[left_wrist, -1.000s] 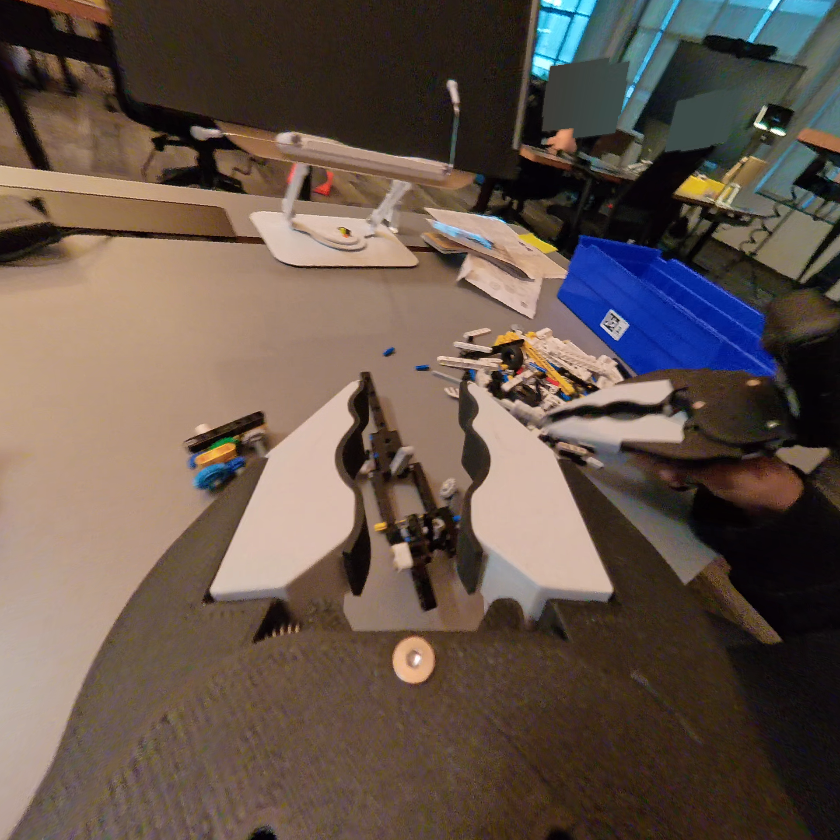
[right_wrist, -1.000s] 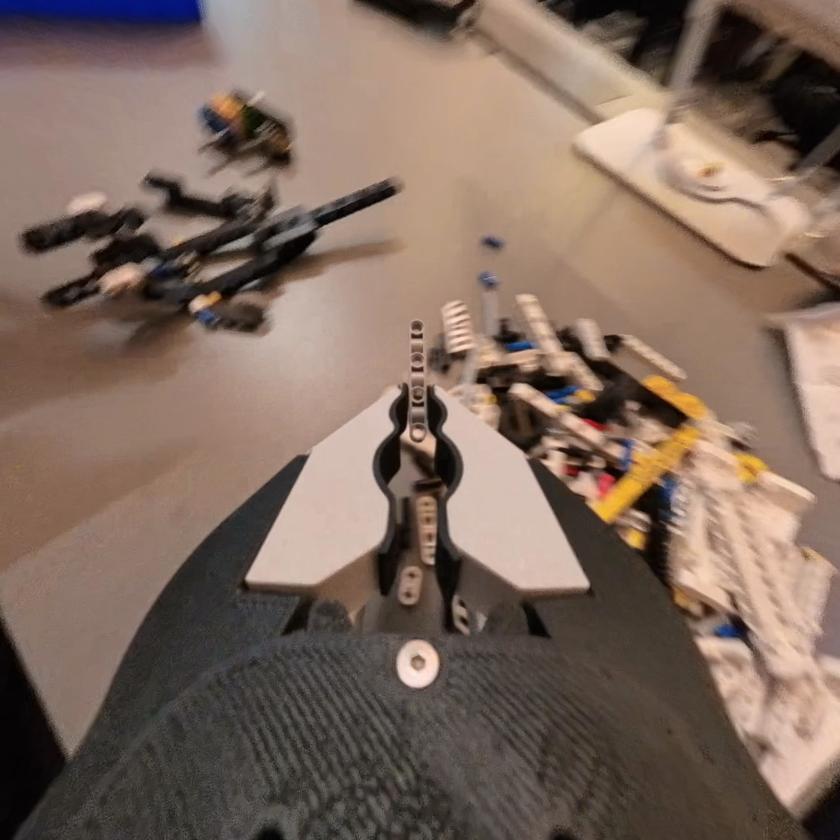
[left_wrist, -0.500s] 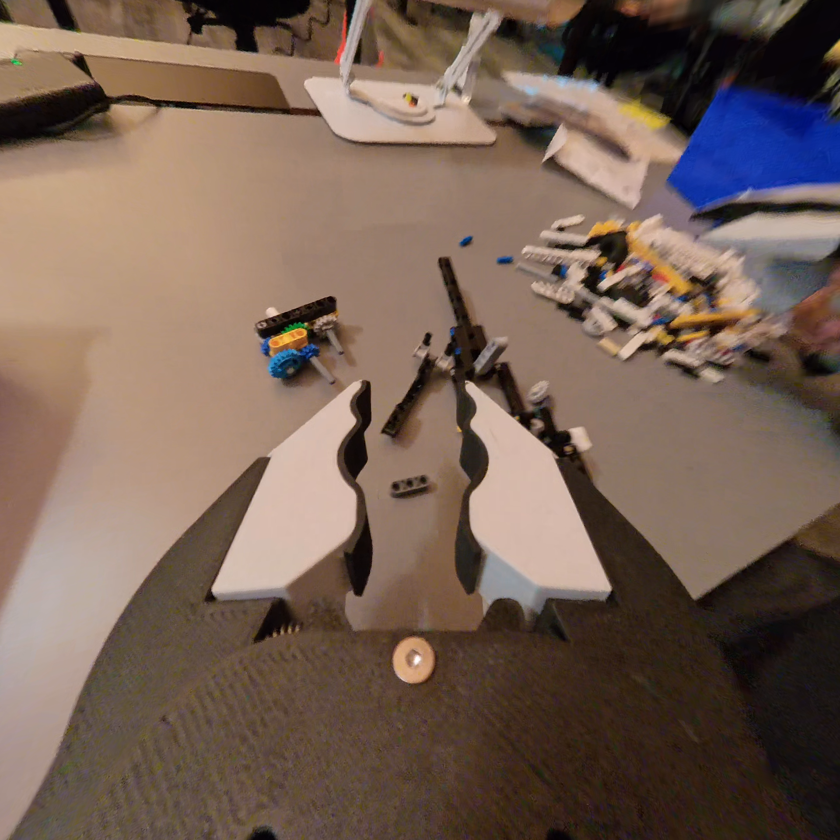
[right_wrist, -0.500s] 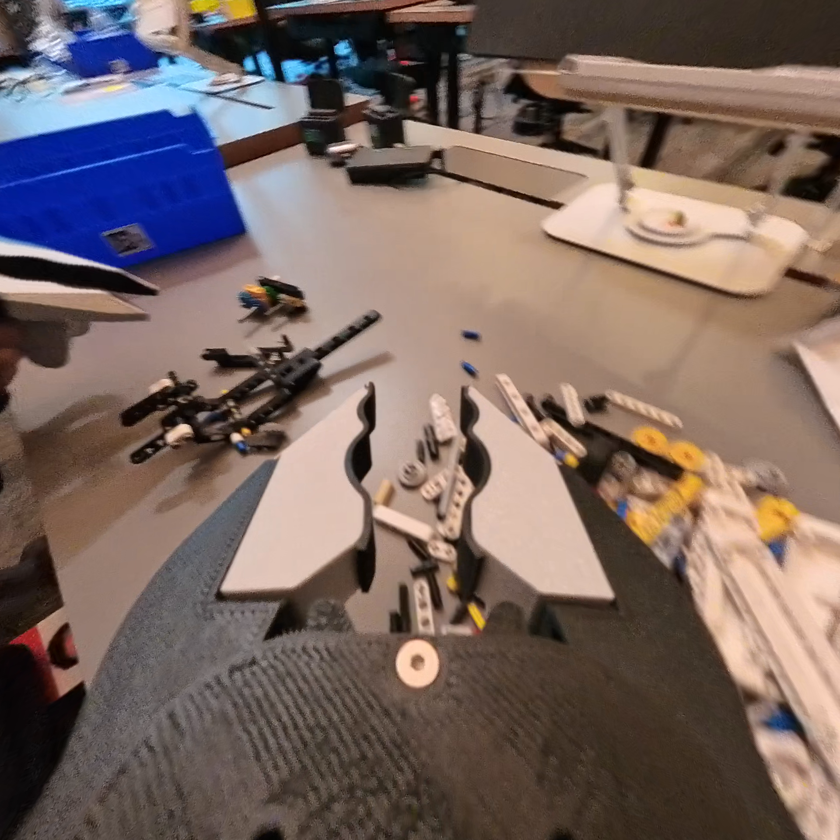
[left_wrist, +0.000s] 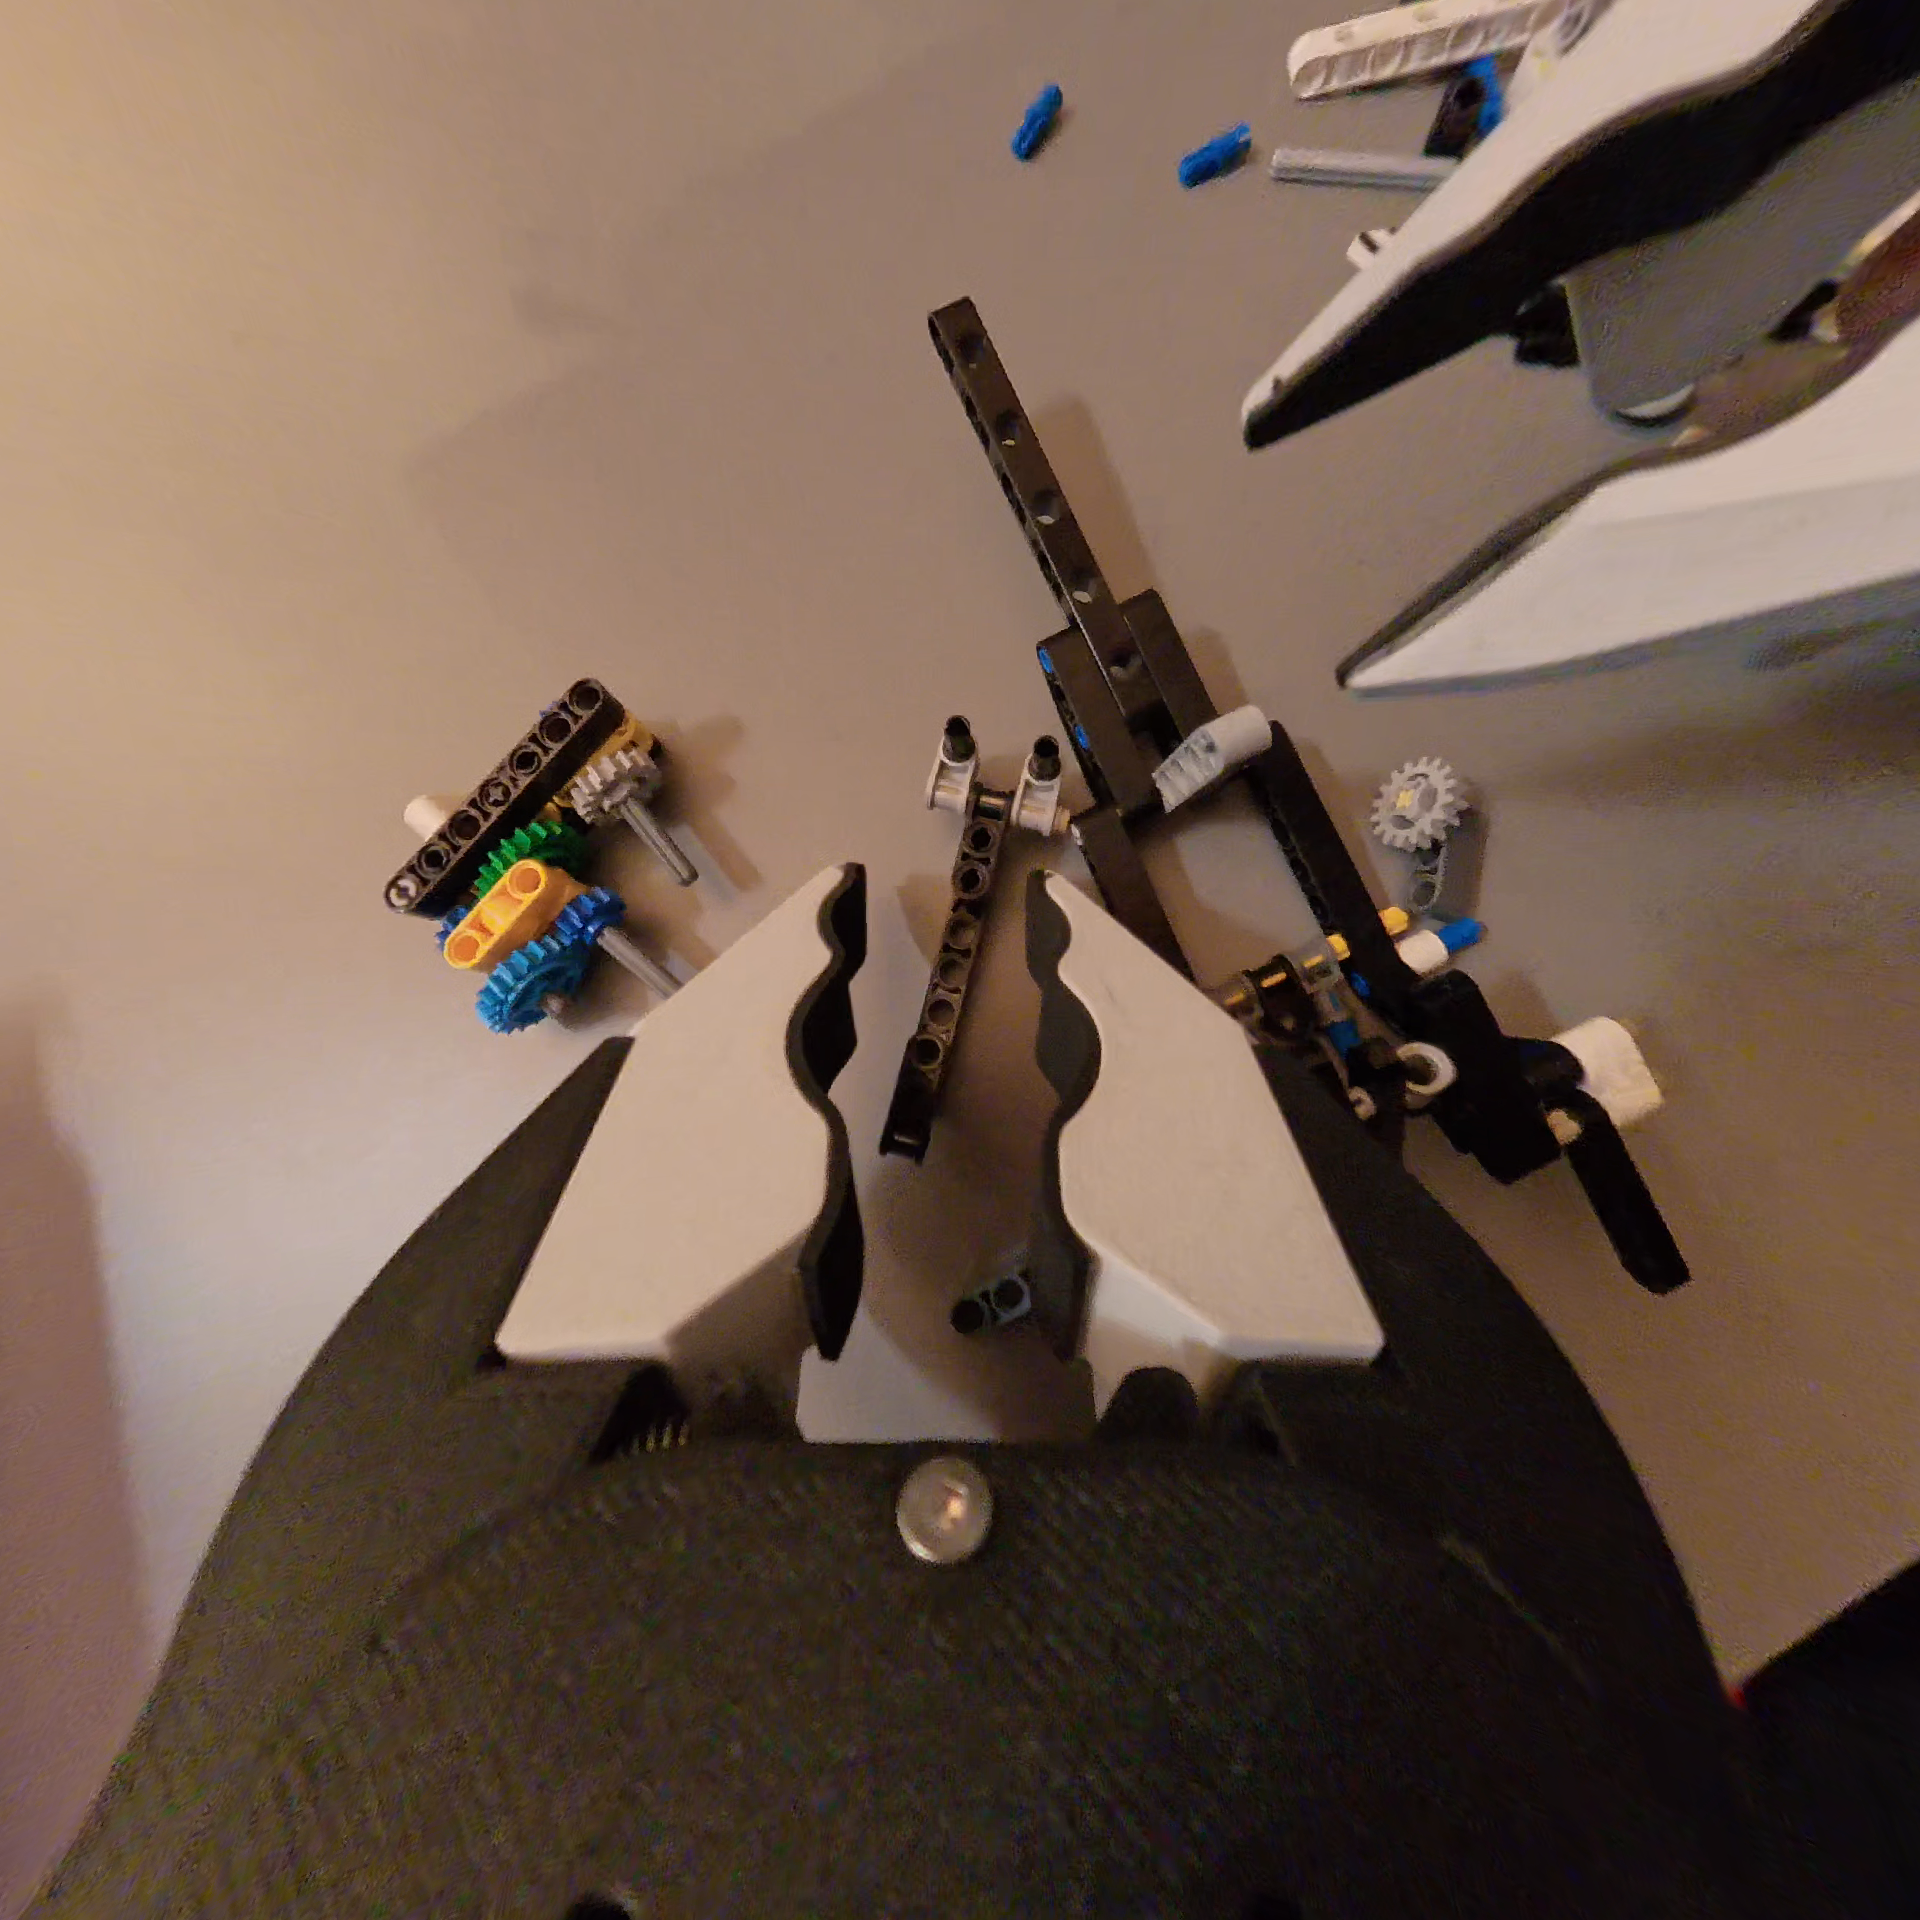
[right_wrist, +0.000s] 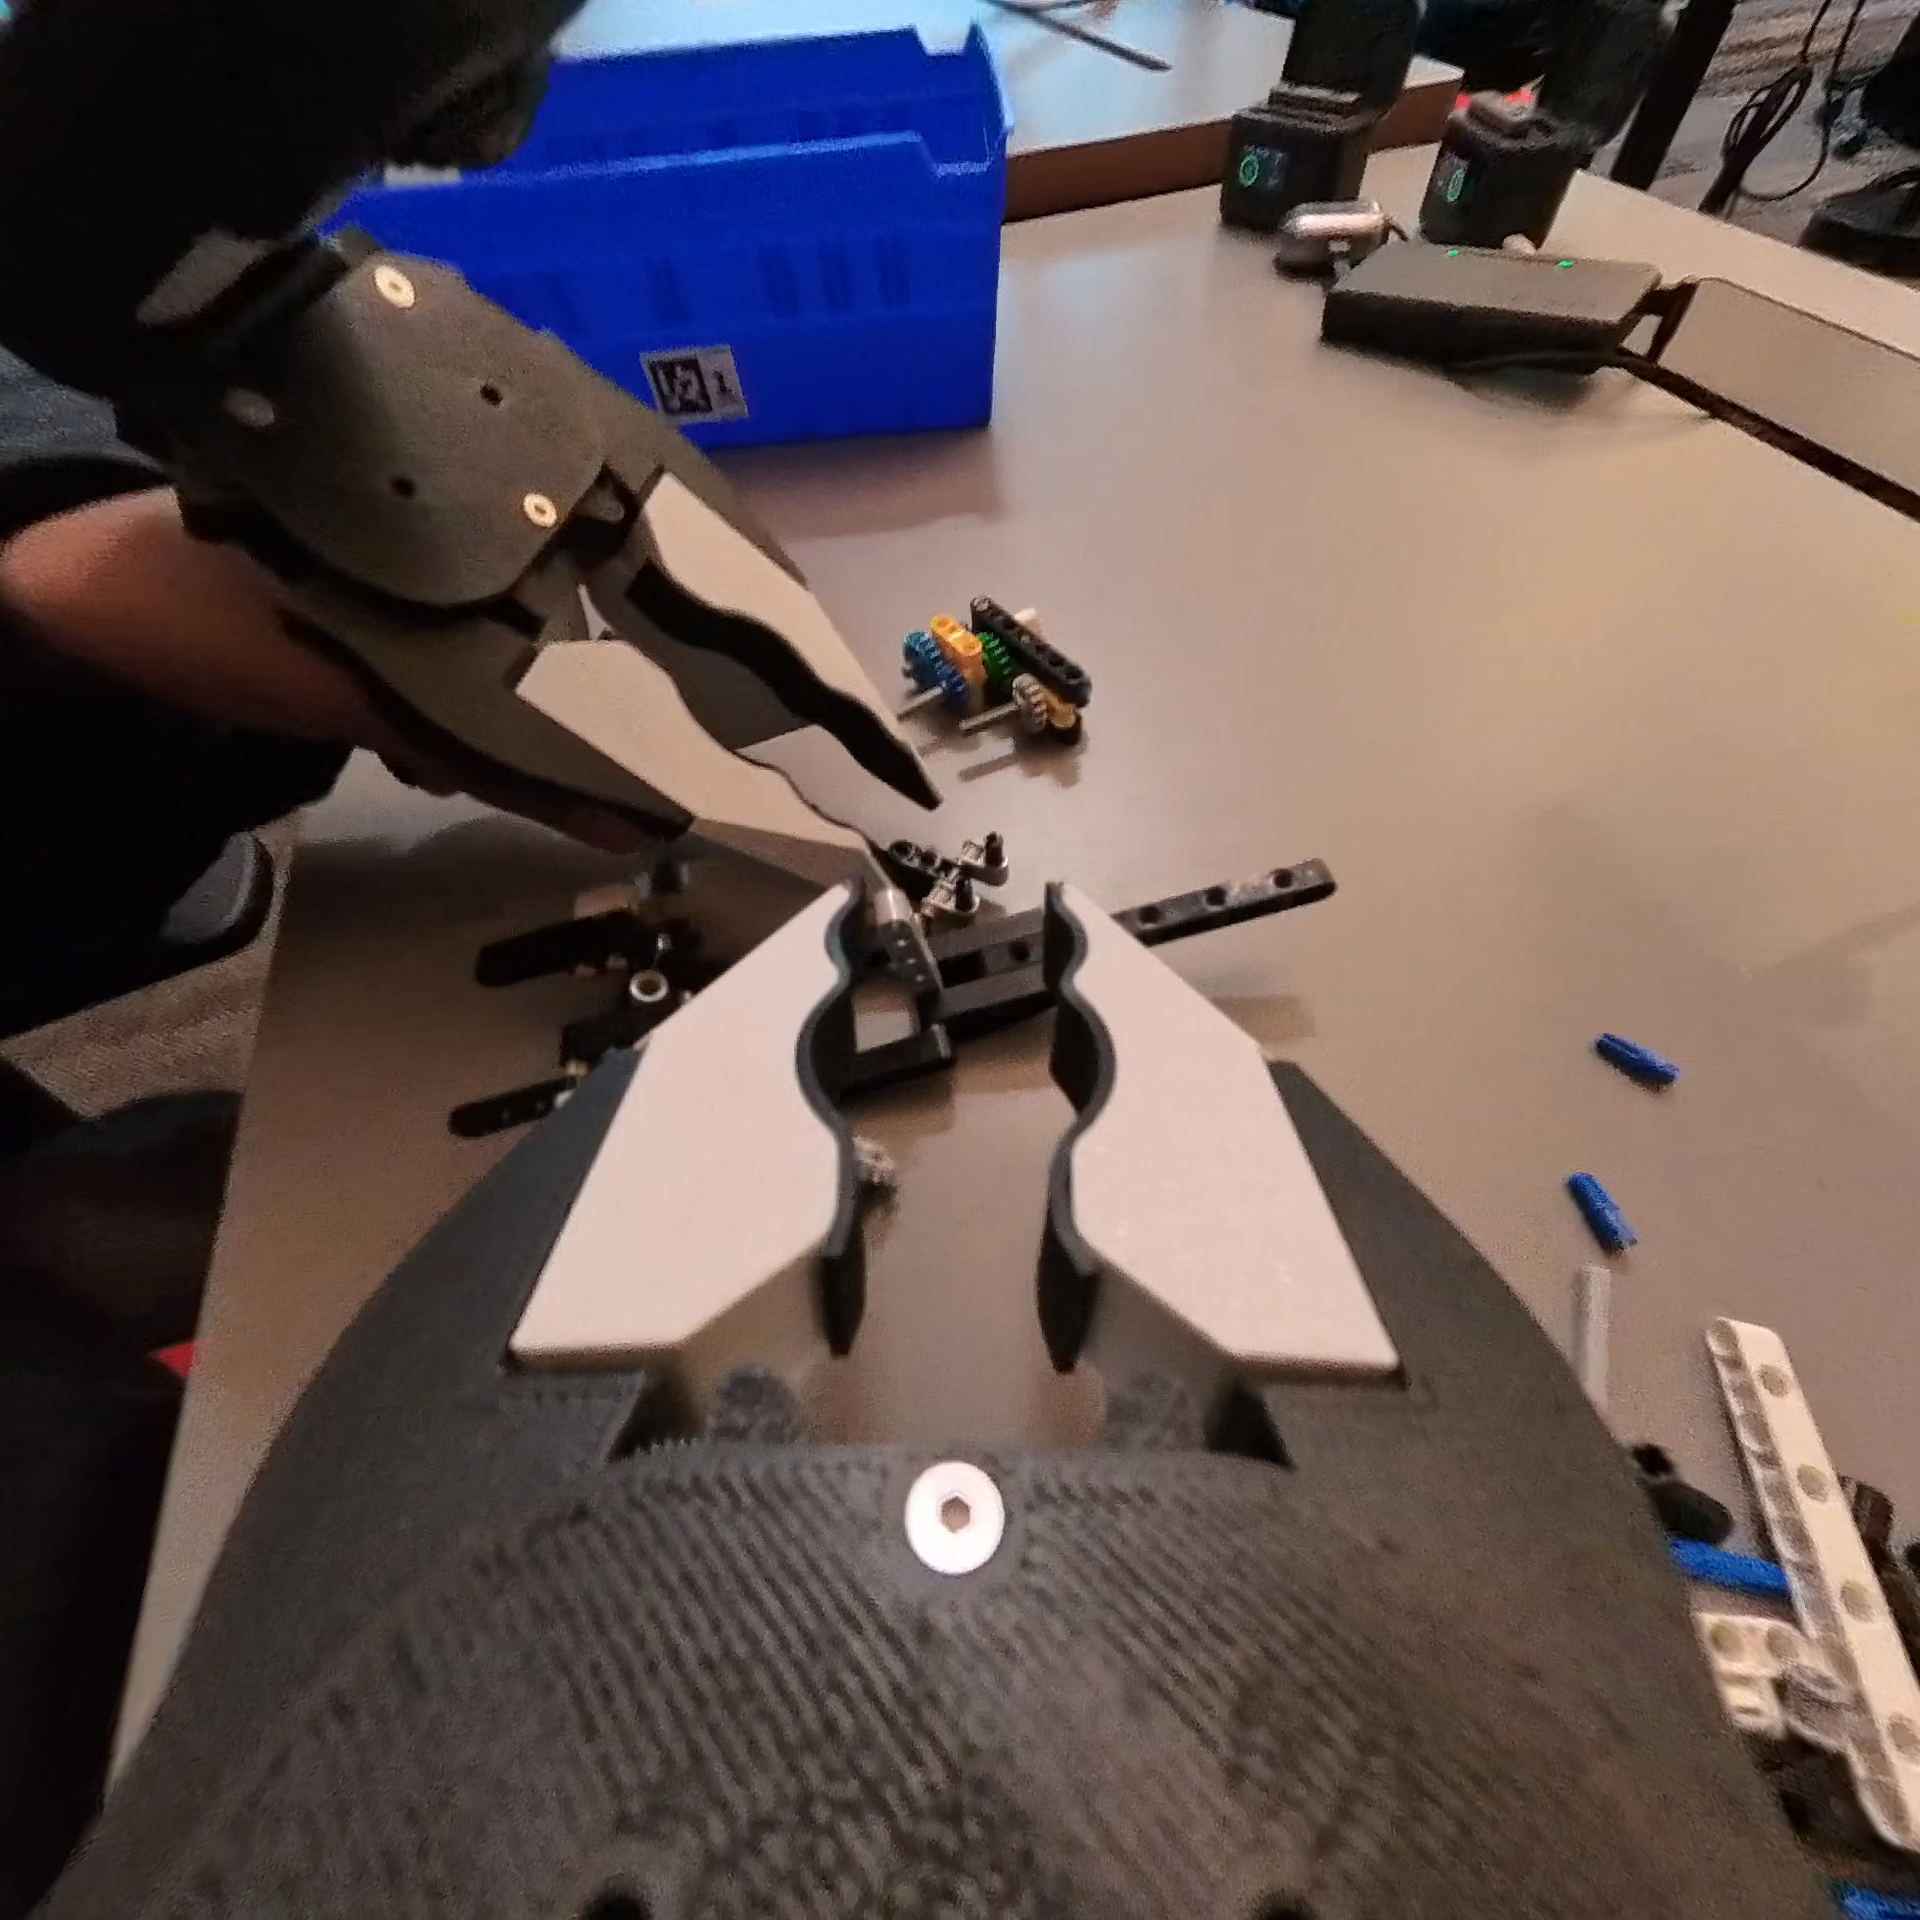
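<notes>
My left gripper (left_wrist: 945, 878) is open and points down at the grey table (left_wrist: 520, 416). A thin black holed beam (left_wrist: 951, 977) with two white connectors at its far end lies between the fingers, and neither pad touches it. A small dark connector (left_wrist: 992, 1304) lies near the finger roots. A long black beam assembly (left_wrist: 1127, 717) lies just to the right. My right gripper (right_wrist: 954, 904) is open and hovers over this assembly (right_wrist: 997, 961), pressing on nothing. It also shows in the left wrist view (left_wrist: 1299, 551) at the top right. The left gripper (right_wrist: 896, 821) reaches in from the left.
A small cluster of blue, green and grey gears on a black beam (left_wrist: 530, 862) lies to the left. Two blue pins (left_wrist: 1210, 156) and white beams (right_wrist: 1787, 1455) lie beyond. A loose grey gear (left_wrist: 1418, 800) sits right of the assembly. A blue bin (right_wrist: 727, 208) stands behind. Spacing between my two grippers at the tips: around 7 cm. From the right gripper's tips to the loose grey gear (left_wrist: 1418, 800) is close to 6 cm.
The right gripper held a grey beam a second ago, opened over the parts pile, and has moved to the black assembly without it. The left gripper tilted down over the thin black beam and narrowed a little.
</notes>
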